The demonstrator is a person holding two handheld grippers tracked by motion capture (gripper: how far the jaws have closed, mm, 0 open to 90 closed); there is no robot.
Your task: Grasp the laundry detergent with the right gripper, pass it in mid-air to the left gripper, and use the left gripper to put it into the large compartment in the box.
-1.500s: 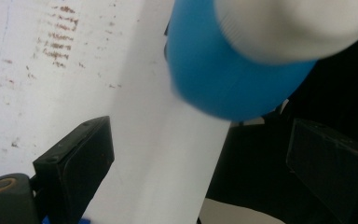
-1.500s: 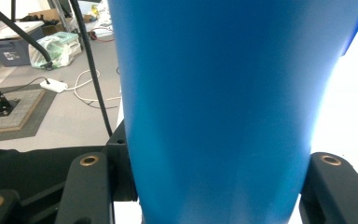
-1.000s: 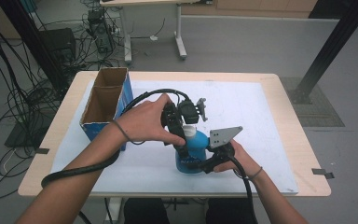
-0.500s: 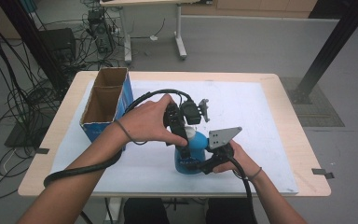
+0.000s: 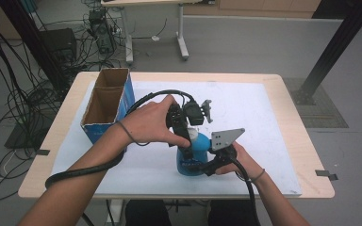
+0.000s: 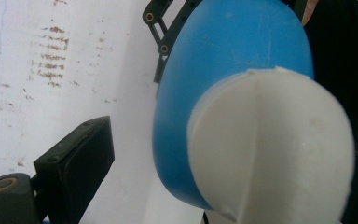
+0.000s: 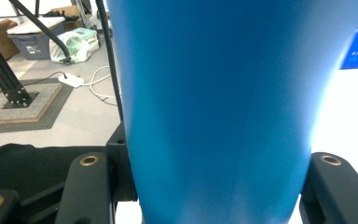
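Blue bottle with white cap: I judge it a rigid plastic body, smooth and likely slippery, weight depending on fill, which I cannot tell. Best hold looks like the lower body, where the walls narrow little; the cap wants a separate grip across its sides. Body is plain saturated blue, shoulders rounded, cap domed white with a moulding seam. It stands upright on the white mat, toward the near edge of the tabletop, about midway along. My right gripper is clamped on the bottle body. My left gripper sits over the cap; one jaw stands beside the shoulder, grip cannot be judged. Open cardboard box stands near the far left corner.
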